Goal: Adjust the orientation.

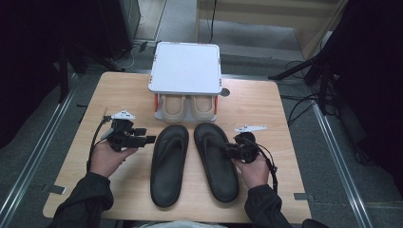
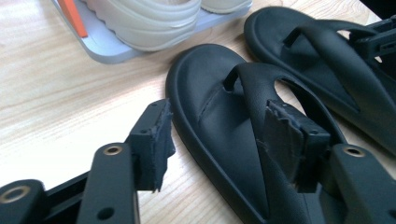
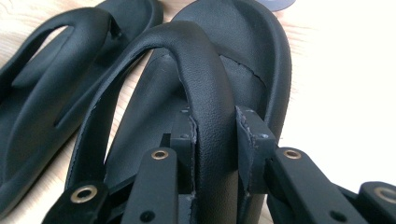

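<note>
Two black flip-flops lie side by side on the wooden table (image 1: 119,95), toes toward the far side. My left gripper (image 1: 148,139) points at the left flip-flop (image 1: 168,164) from its left. In the left gripper view this gripper (image 2: 224,140) stands open: one pad is over the bare table, the other over the strap, and the edge of the left flip-flop (image 2: 210,107) lies between them. My right gripper (image 1: 232,151) sits on the right flip-flop (image 1: 216,164). In the right gripper view it (image 3: 215,126) is shut on that flip-flop's strap (image 3: 205,70), with a pad on each side.
A low shoe rack with a white top (image 1: 185,66) stands at the table's far middle, with a pair of beige shoes (image 1: 173,108) on its lower shelf (image 2: 107,49). A round dark hole (image 1: 225,92) lies beside the rack. Bare wood spreads to the left and right.
</note>
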The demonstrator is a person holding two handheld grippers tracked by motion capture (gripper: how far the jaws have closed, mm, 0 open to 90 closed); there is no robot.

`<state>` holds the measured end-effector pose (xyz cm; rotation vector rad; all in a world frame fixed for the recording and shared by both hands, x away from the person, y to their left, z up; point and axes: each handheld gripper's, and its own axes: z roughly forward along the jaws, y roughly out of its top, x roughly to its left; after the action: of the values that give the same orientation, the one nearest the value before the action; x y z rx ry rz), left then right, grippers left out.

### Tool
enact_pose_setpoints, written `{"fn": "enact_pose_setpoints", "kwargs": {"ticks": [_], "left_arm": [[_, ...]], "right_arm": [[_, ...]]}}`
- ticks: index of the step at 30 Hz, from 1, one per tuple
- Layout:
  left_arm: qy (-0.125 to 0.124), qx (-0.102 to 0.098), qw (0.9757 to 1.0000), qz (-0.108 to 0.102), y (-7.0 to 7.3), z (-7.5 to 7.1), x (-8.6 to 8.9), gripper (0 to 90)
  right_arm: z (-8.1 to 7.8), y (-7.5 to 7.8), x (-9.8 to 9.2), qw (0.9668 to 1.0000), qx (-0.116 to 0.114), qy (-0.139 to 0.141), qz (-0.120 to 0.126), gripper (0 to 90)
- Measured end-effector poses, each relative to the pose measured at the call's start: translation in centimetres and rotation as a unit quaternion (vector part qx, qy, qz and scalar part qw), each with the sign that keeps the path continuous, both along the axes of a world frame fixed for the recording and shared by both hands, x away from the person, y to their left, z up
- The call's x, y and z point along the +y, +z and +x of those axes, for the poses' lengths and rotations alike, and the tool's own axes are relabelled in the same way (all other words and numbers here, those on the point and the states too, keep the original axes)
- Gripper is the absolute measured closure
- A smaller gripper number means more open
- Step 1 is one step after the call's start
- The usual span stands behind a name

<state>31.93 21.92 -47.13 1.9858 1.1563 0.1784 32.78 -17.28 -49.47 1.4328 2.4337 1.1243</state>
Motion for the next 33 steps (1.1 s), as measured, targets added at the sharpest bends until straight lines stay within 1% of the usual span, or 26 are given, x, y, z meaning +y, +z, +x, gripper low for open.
{"fn": "enact_pose_setpoints", "kwargs": {"ticks": [3, 5, 7, 9, 10, 11, 13, 14, 15, 17, 18, 21, 22, 24, 25, 26, 27, 28, 29, 30, 31, 32, 33], "left_arm": [[-0.002, -0.01, 0.9999, 0.002, 0.1, -0.1, 0.0, 45.0], [-0.004, -0.009, 0.9999, 0.005, 0.1, -0.2, -0.1, 45.8], [-0.007, -0.008, 0.9999, 0.007, 0.0, -0.2, -0.1, 47.2], [-0.01, -0.01, 0.9999, 0.009, 0.0, -0.2, -0.2, 49.7], [-0.011, -0.011, 0.9998, 0.013, 0.0, -0.2, -0.2, 51.5], [-0.013, -0.015, 0.9997, 0.015, -0.1, -0.3, -0.1, 53.4], [-0.011, -0.014, 0.9998, 0.012, -0.2, -0.4, 0.2, 61.3], [-0.014, -0.007, 0.9999, 0.0, -0.3, -0.4, 0.4, 64.9], [-0.012, -0.006, 0.9999, -0.004, -0.4, -0.4, 0.5, 68.3], [-0.013, -0.005, 0.9999, -0.003, -0.6, -0.5, 0.6, 73.9], [-0.017, 0.001, 0.9999, 0.0, -0.7, -0.4, 0.5, 75.9], [-0.026, 0.0, 0.9996, 0.011, -1.0, -0.4, 0.2, 82.1], [-0.032, 0.003, 0.9994, 0.013, -1.1, -0.3, 0.1, 84.1], [-0.039, 0.006, 0.9991, 0.016, -1.3, -0.3, -0.1, 87.8], [-0.041, 0.008, 0.999, 0.019, -1.5, -0.3, -0.3, 89.2], [-0.044, 0.01, 0.9988, 0.02, -1.6, -0.3, -0.3, 89.7], [-0.046, 0.012, 0.9986, 0.023, -1.7, -0.3, -0.3, 89.9], [-0.046, 0.015, 0.9986, 0.02, -1.8, -0.3, -0.3, 90.0], [-0.046, 0.014, 0.9987, 0.017, -1.9, -0.3, -0.2, 90.0], [-0.045, 0.018, 0.9987, 0.017, -2.0, -0.3, -0.2, 90.0], [-0.045, 0.017, 0.9986, 0.019, -2.1, -0.3, -0.2, 90.0], [-0.044, 0.022, 0.9986, 0.018, -2.3, -0.3, -0.1, 90.0], [-0.043, 0.022, 0.9986, 0.022, -2.4, -0.3, -0.1, 90.0]], "right_arm": [[0.1, -0.3, 0.4, 1.0, 0.002, 0.001, -0.001, 71.8], [0.1, -0.6, 0.7, 1.0, 0.003, -0.003, -0.006, 71.8], [0.1, -0.8, 0.9, 0.9999, 0.006, -0.008, -0.001, 71.7], [0.1, -0.9, 1.0, 0.9999, 0.007, -0.009, 0.001, 71.6], [0.1, -0.9, 1.1, 0.9999, 0.007, -0.008, 0.001, 71.6], [0.1, -1.0, 1.2, 0.9999, 0.007, -0.008, 0.002, 71.6], [0.1, -1.0, 1.3, 0.9999, 0.008, -0.006, 0.003, 71.3], [0.1, -1.0, 1.4, 1.0, 0.007, -0.006, 0.003, 71.1], [0.1, -1.0, 1.4, 0.9999, 0.008, -0.005, 0.004, 71.0], [0.0, -1.0, 1.5, 0.9999, 0.011, -0.004, 0.008, 70.7], [0.0, -1.0, 1.5, 0.9999, 0.011, -0.003, 0.008, 70.6], [-0.1, -1.0, 1.6, 0.9999, 0.012, 0.0, 0.008, 70.1], [-0.1, -1.0, 1.7, 0.9999, 0.011, 0.0, 0.008, 69.8], [-0.1, -1.0, 1.6, 0.9999, 0.009, 0.0, 0.013, 66.8], [-0.1, -0.9, 1.5, 0.9998, 0.007, 0.001, 0.017, 62.3], [0.0, -0.7, 1.3, 0.9998, 0.007, 0.003, 0.021, 58.8], [0.0, -0.6, 1.2, 0.9997, 0.005, 0.005, 0.025, 57.1], [-0.1, -0.3, 0.9, 0.9995, 0.007, 0.01, 0.029, 55.8], [-0.2, 0.0, 0.8, 0.9995, 0.001, 0.011, 0.031, 56.0], [-0.4, 0.3, 0.6, 0.9994, -0.004, 0.012, 0.033, 56.2], [-0.5, 0.6, 0.4, 0.9993, -0.011, 0.016, 0.033, 56.8], [-0.6, 0.9, 0.3, 0.9991, -0.017, 0.02, 0.032, 59.7], [-0.8, 1.2, 0.1, 0.999, -0.024, 0.023, 0.031, 67.7]]}}
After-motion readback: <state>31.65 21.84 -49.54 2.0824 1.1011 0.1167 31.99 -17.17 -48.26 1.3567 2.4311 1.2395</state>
